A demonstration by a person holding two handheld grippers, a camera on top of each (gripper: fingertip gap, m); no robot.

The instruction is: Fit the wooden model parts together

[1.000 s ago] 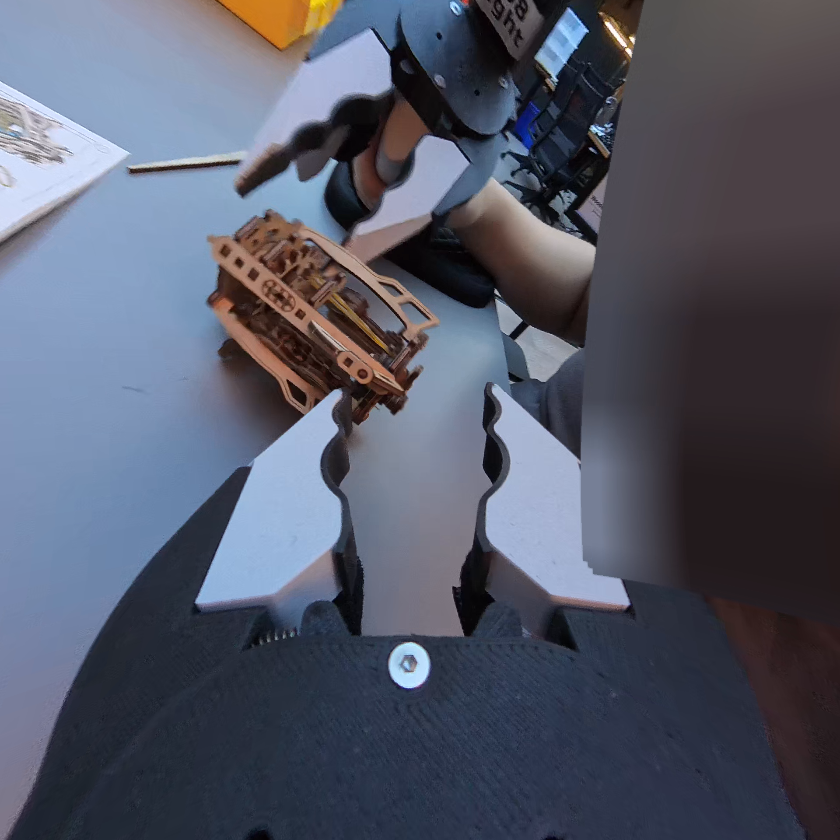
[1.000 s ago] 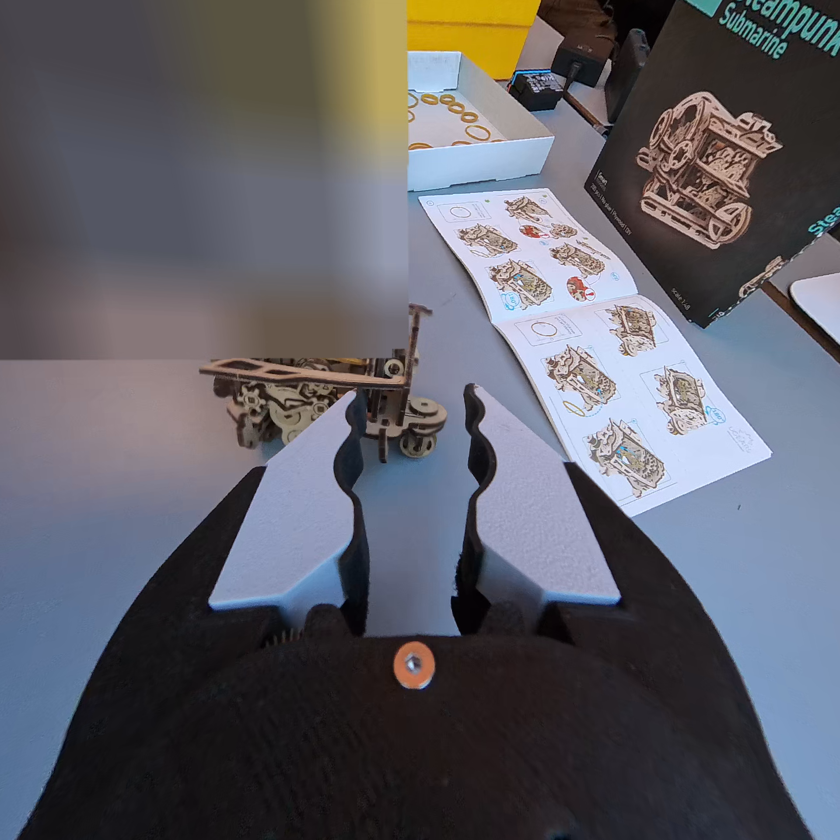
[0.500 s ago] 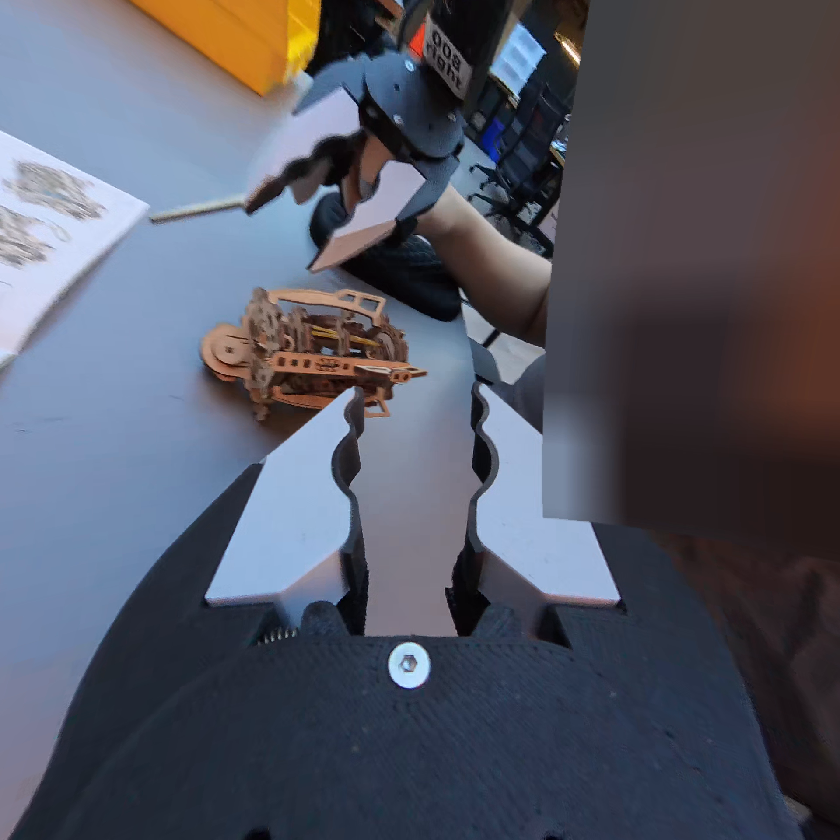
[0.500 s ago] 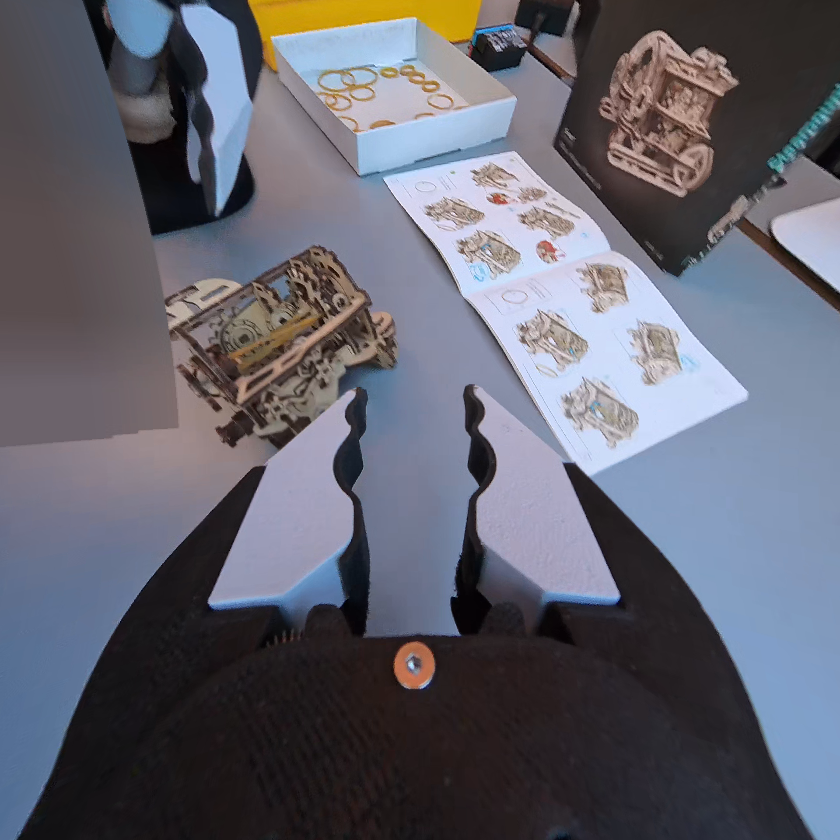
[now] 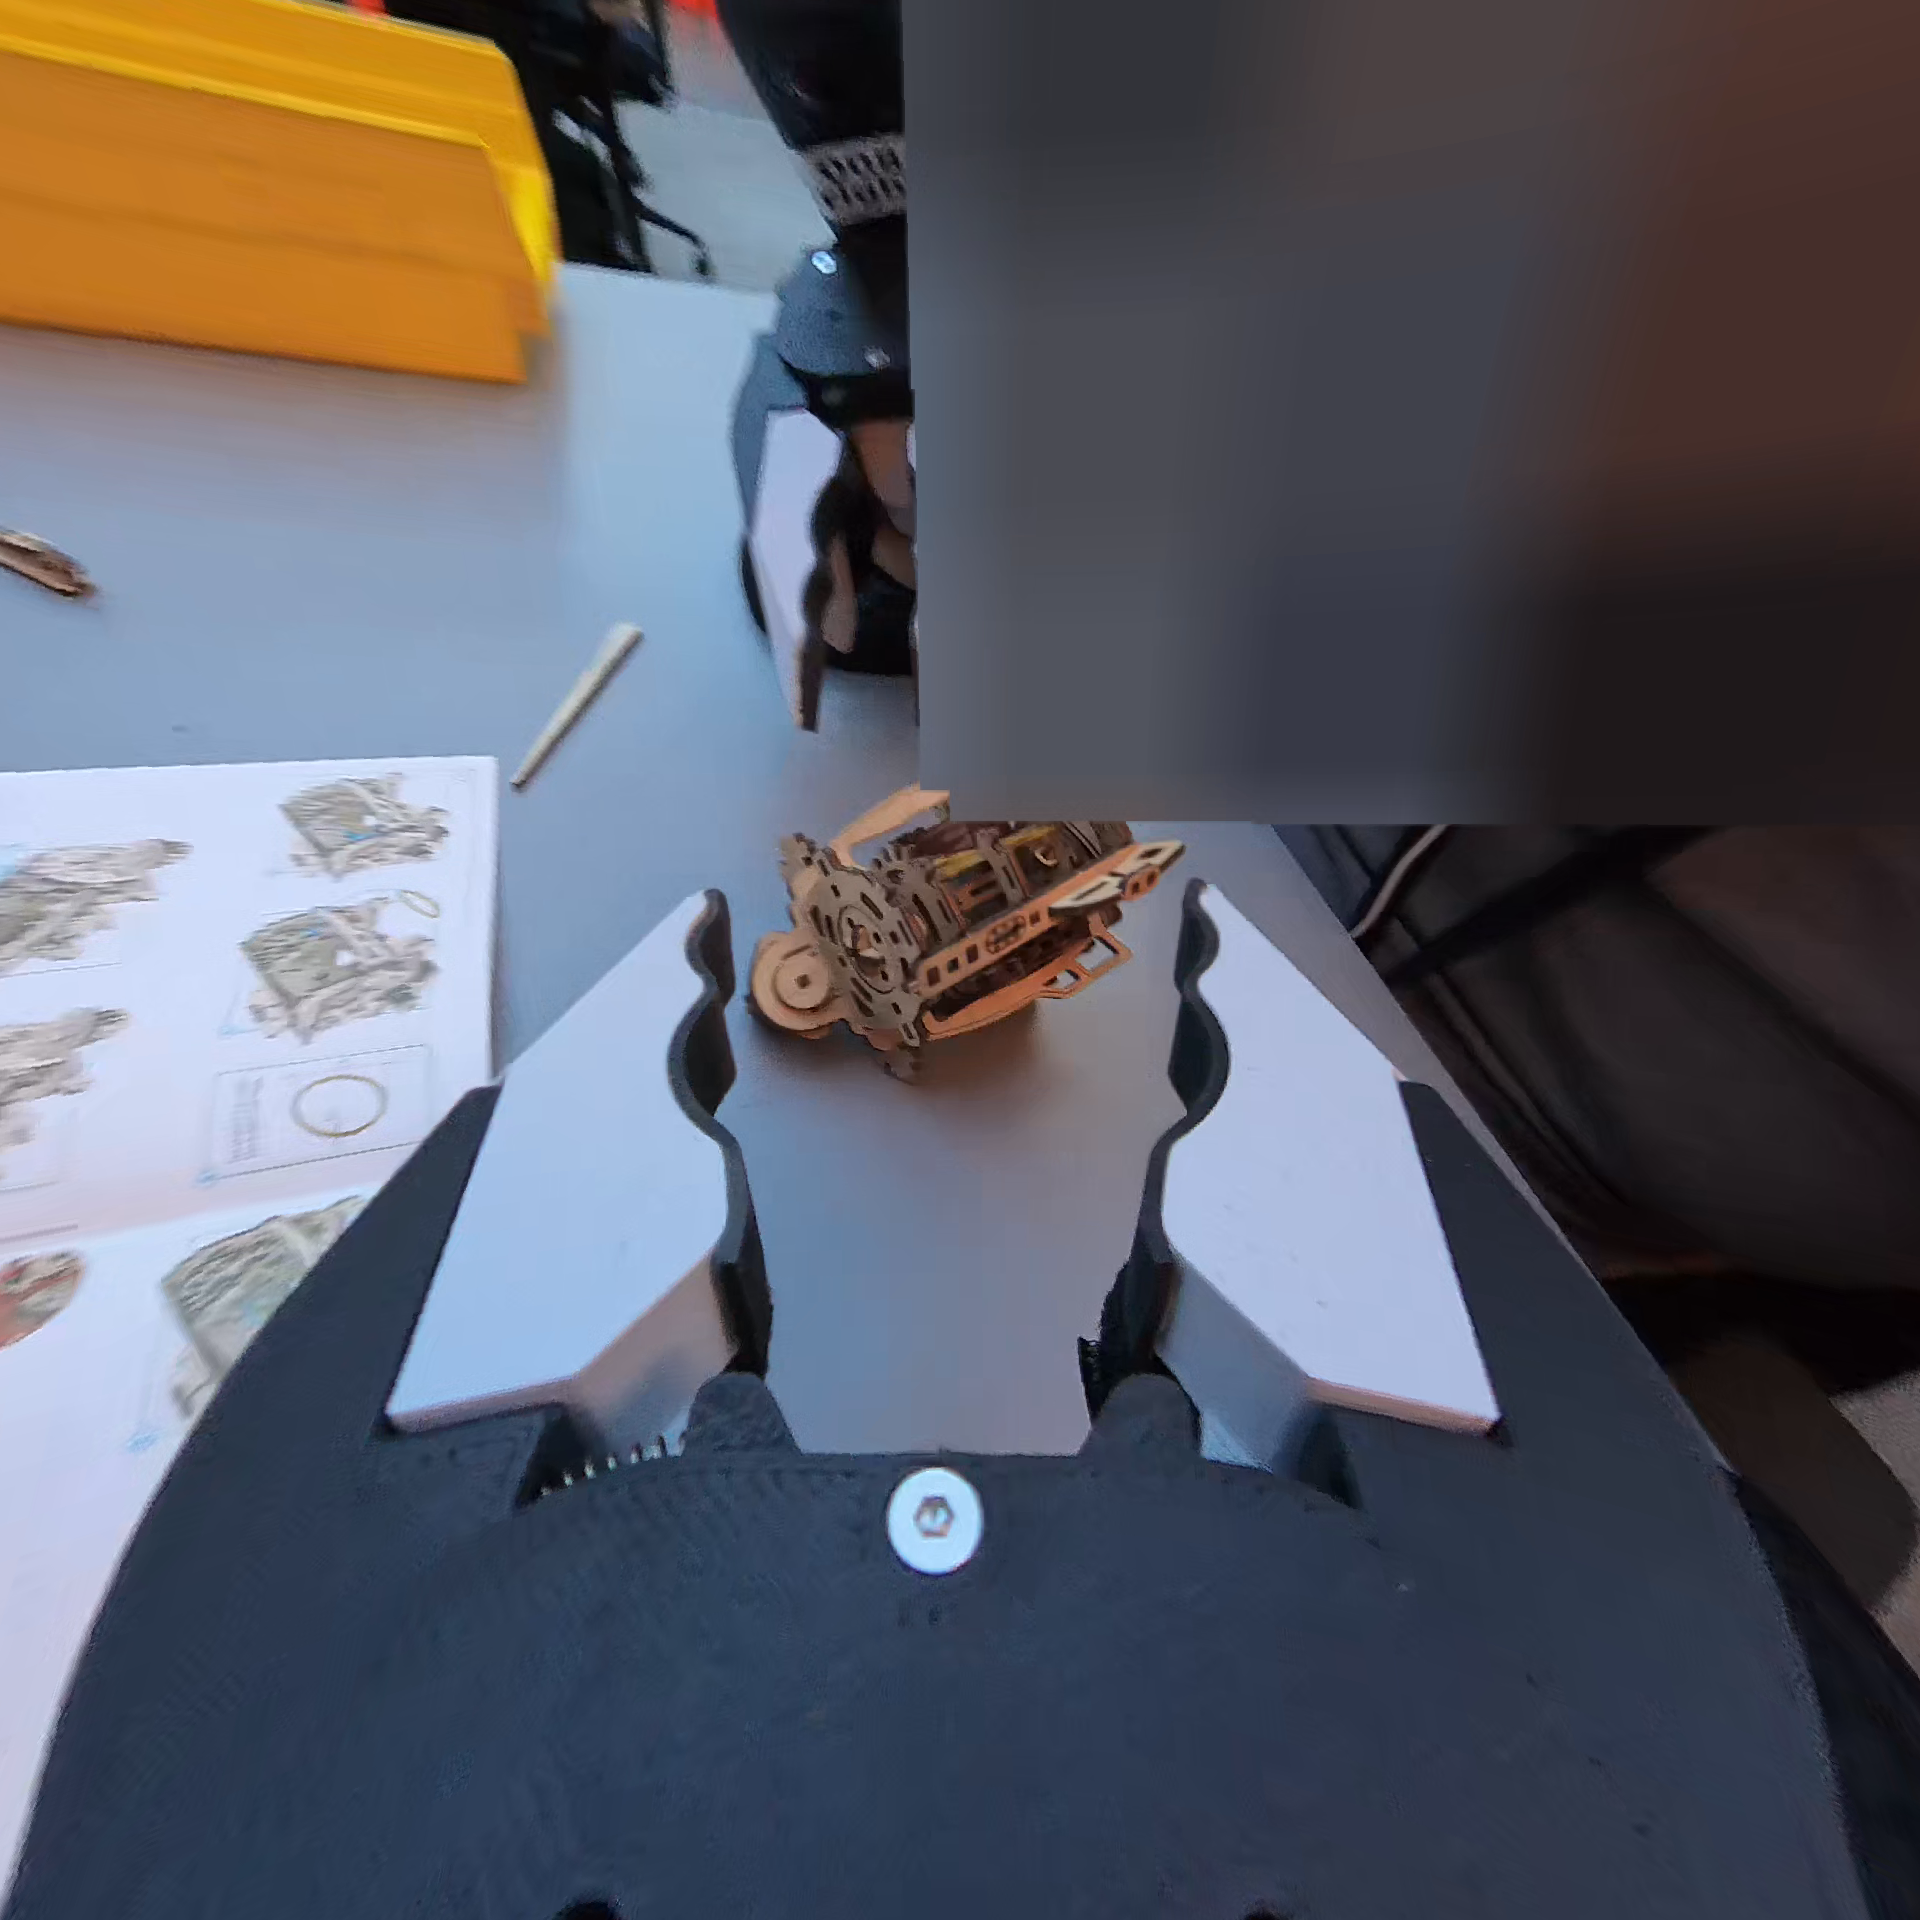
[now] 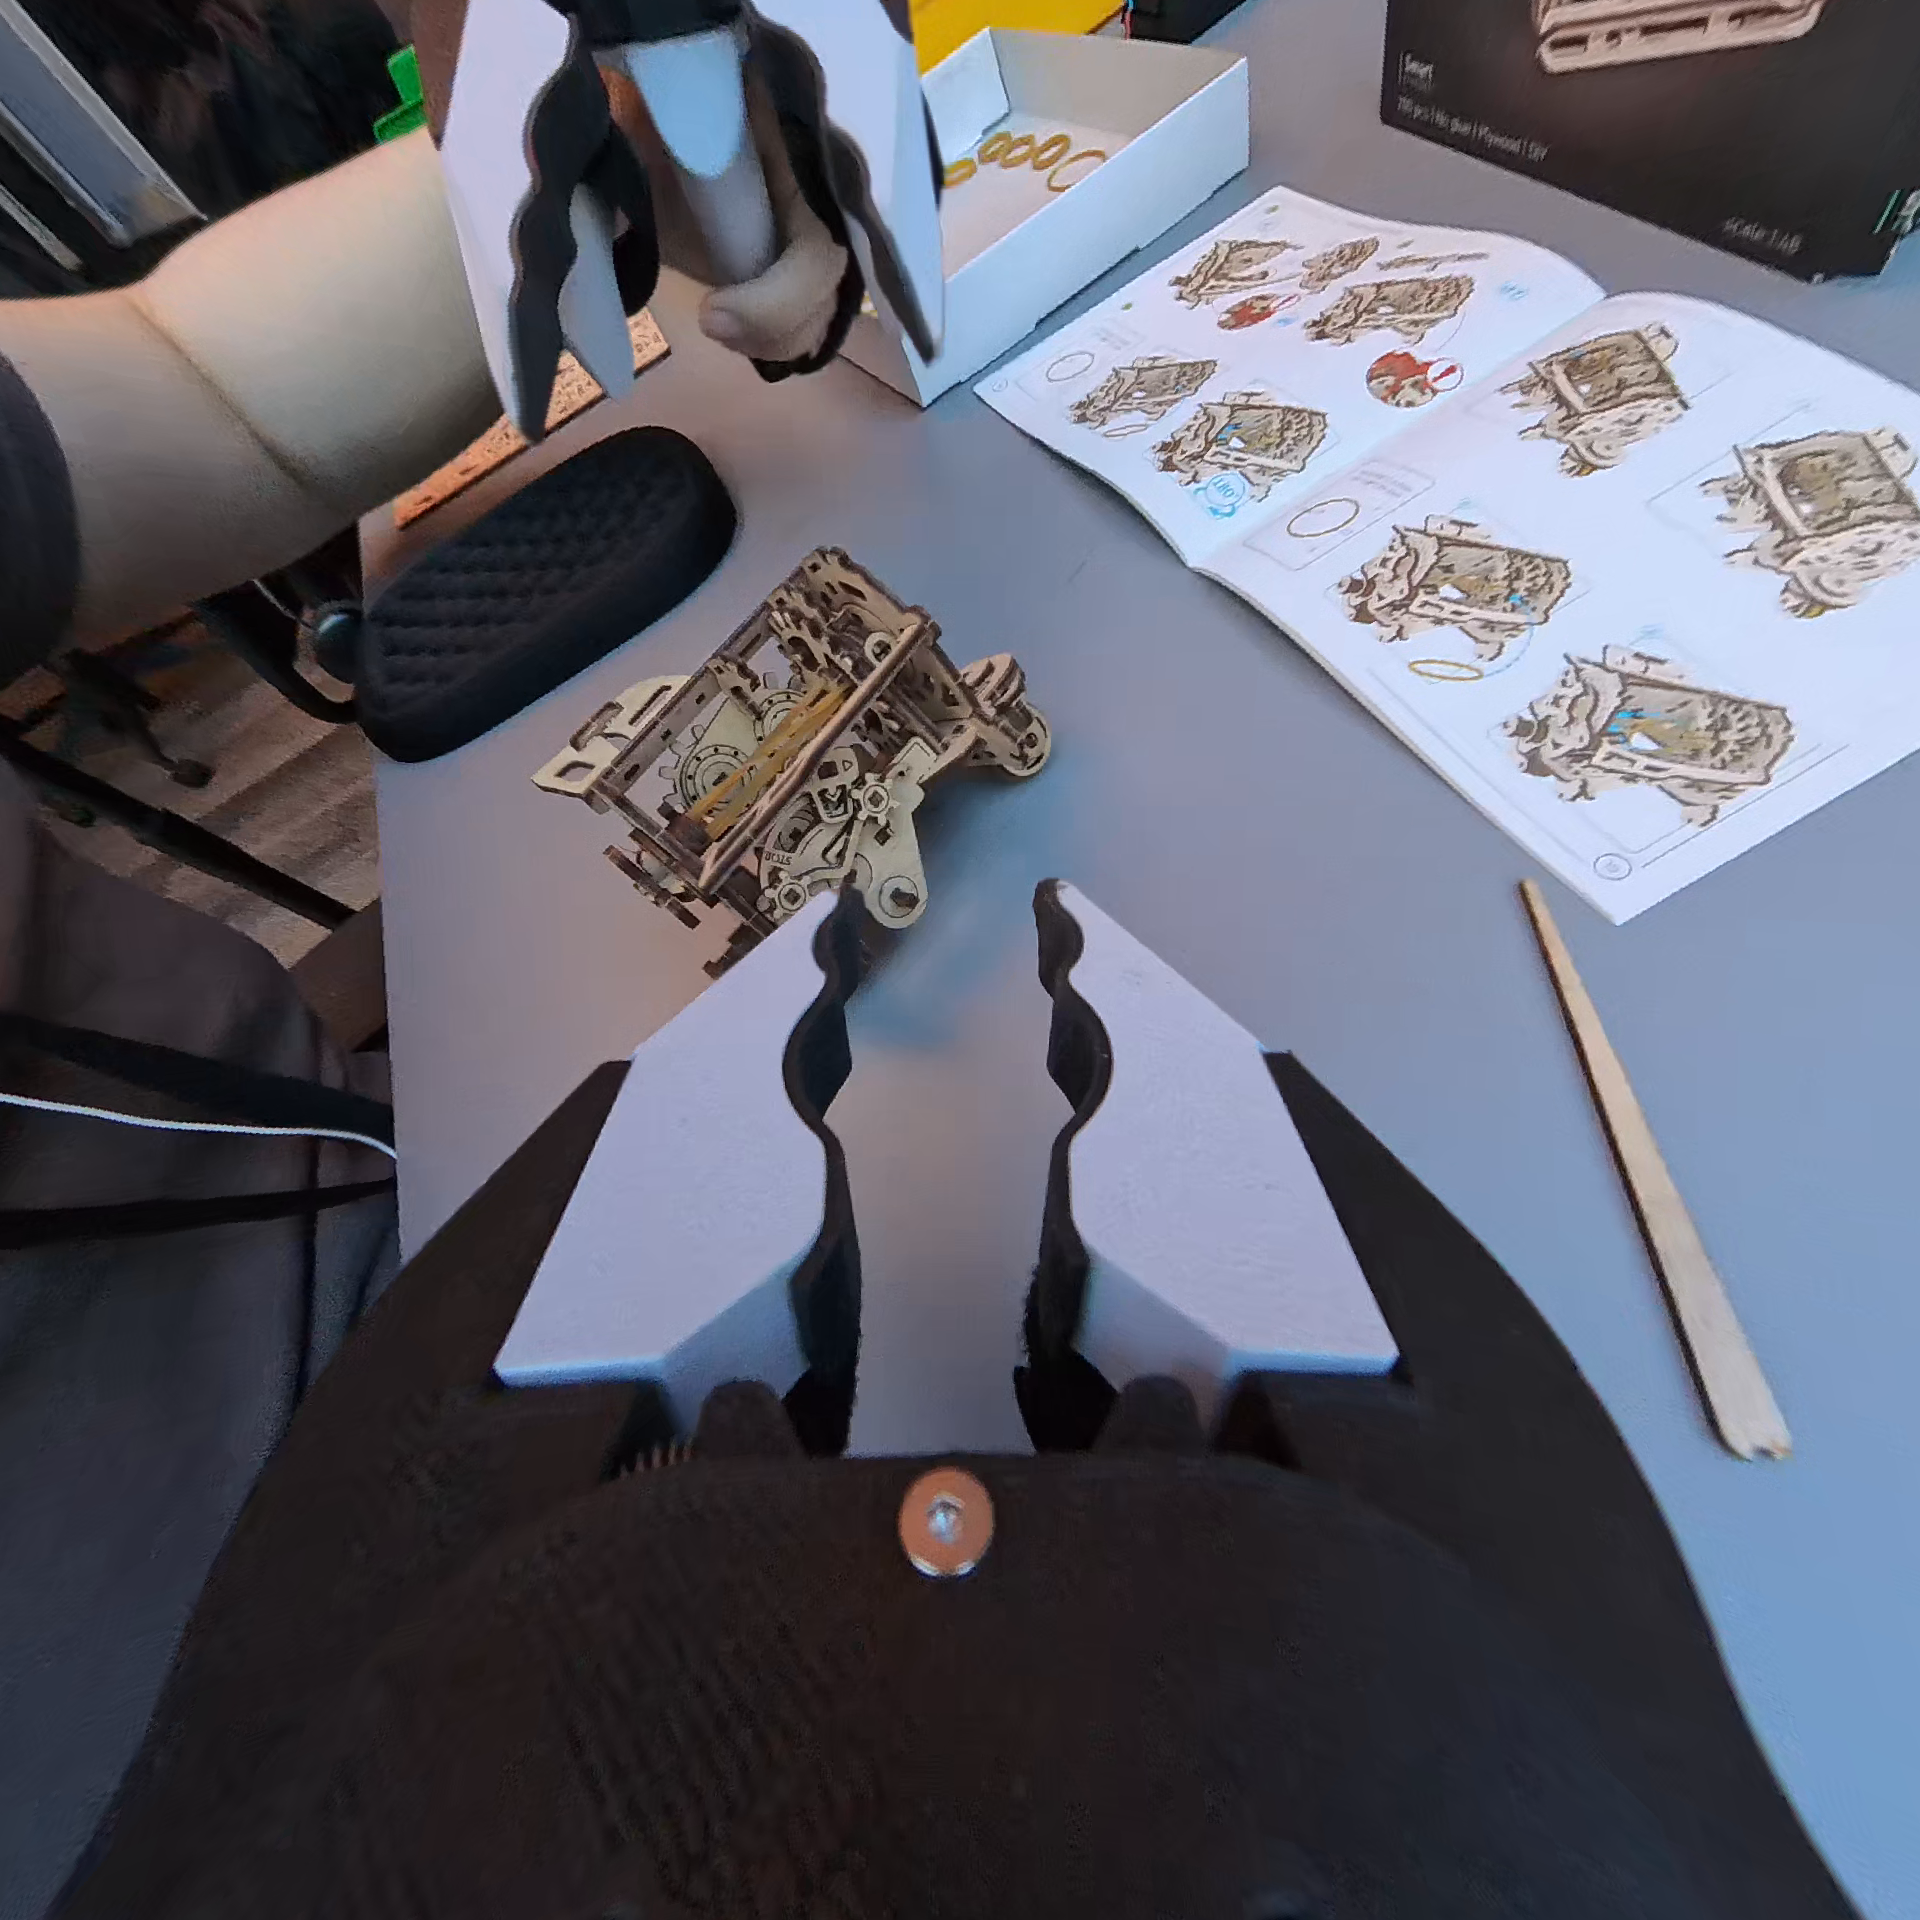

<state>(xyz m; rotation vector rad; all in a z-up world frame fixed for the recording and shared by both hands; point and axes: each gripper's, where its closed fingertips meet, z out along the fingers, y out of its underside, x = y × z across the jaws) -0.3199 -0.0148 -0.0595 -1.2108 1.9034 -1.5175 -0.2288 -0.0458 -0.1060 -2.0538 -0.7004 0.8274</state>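
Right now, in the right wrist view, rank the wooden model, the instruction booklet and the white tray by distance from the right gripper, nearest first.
1. Wooden model: just ahead-left of the right gripper.
2. Instruction booklet: farther, ahead-right.
3. White tray: farthest, at the table's back.

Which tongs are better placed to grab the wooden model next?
Probably left tongs: open, with the wooden model lying between the tips. Right tongs are open too, but the model lies left of their tips.
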